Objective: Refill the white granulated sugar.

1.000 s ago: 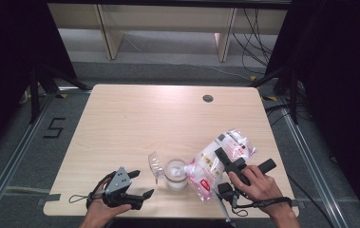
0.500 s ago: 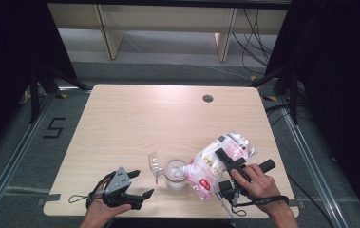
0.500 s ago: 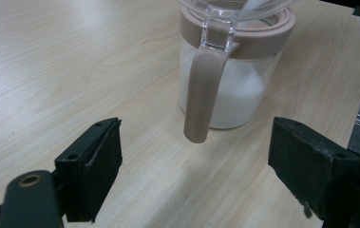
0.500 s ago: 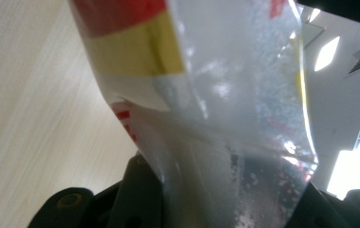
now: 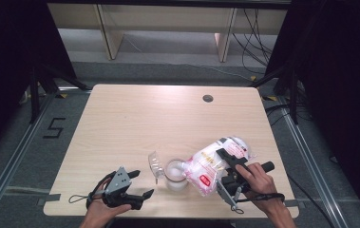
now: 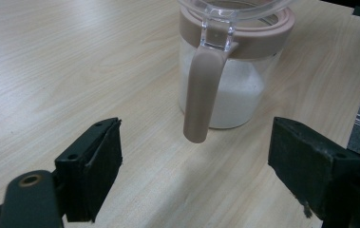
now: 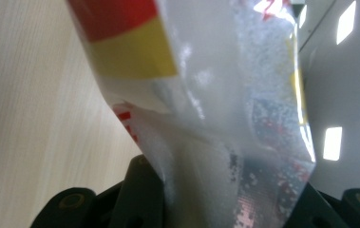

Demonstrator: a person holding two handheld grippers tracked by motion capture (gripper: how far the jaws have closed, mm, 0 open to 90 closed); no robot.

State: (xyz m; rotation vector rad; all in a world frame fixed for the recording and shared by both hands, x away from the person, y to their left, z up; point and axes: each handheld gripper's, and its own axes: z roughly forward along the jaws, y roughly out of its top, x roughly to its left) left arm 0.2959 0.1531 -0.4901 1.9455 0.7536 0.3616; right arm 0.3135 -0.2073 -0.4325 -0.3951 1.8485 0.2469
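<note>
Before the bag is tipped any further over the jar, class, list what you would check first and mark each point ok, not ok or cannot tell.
1. Right tongs clamp the clear plastic bag of white granules: ok.
2. Hinged clear lid of the clear glass jar with the pink rim is flipped open: ok.
3. Bag mouth sits over the jar opening: cannot tell.
4. Left tongs steady the jar: not ok; open, short of its pink handle.
5. Jar has room left: ok, partly filled.

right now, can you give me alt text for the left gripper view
A clear plastic jar with a dusty-pink rim and handle, part full of white powder, stands on a light wooden table. The left gripper points at it, black jaws open and empty.
</note>
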